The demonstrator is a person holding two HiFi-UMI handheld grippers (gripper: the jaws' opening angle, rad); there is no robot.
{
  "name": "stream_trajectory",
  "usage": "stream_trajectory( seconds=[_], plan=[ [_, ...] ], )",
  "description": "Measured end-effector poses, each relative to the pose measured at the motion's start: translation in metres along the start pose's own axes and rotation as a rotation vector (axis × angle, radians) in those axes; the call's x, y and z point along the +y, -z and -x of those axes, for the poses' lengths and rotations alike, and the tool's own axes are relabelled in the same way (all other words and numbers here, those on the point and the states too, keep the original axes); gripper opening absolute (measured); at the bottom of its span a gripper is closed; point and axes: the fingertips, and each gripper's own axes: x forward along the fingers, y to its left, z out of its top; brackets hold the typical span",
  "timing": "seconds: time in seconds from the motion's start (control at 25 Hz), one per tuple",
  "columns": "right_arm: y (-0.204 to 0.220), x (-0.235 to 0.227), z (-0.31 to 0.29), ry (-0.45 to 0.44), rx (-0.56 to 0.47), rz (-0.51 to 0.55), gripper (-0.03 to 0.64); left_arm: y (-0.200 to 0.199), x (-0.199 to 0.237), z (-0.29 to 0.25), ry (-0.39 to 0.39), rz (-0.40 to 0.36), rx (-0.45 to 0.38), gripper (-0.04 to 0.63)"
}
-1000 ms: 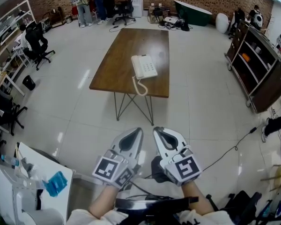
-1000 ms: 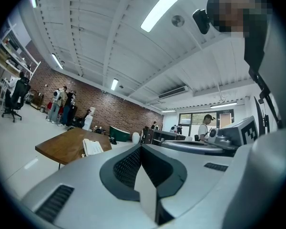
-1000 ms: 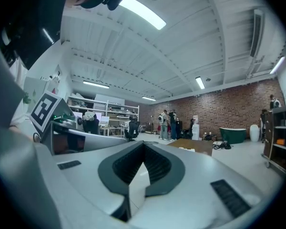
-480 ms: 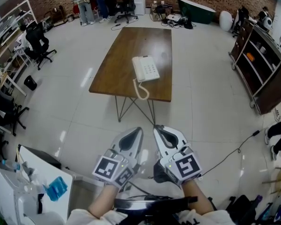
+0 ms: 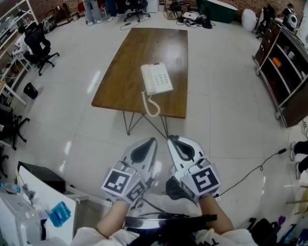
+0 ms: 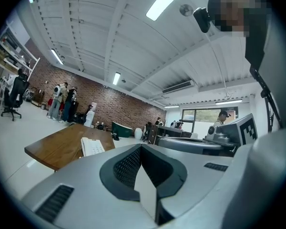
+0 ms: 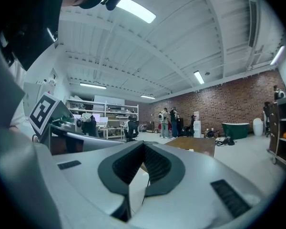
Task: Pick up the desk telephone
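**Both jaws shut, nothing held**

You have two grippers up: left gripper (image 5: 149,142) and right gripper (image 5: 173,140). Each has its jaws closed together and empty. They sit side by side, well short of the one table (image 5: 124,70). One desk telephone (image 5: 157,79) lies on that table, near its front edge. Its one coiled cord (image 5: 151,105) runs toward that edge.
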Motion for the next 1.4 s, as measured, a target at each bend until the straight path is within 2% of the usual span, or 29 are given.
stream_trajectory(
  seconds=[0.88, 1.4],
  plan=[
    [-0.010, -0.112, -0.081, -0.091, 0.026, -0.024, 0.002, -0.008, 0.053, -0.129, -0.090, 0.003, 0.012, 0.000],
    [-0.010, -0.155, -0.105, -0.150, 0.031, -0.007, 0.002, -0.009, 0.068, -0.172, -0.153, -0.008, 0.008, 0.000]
  ],
)
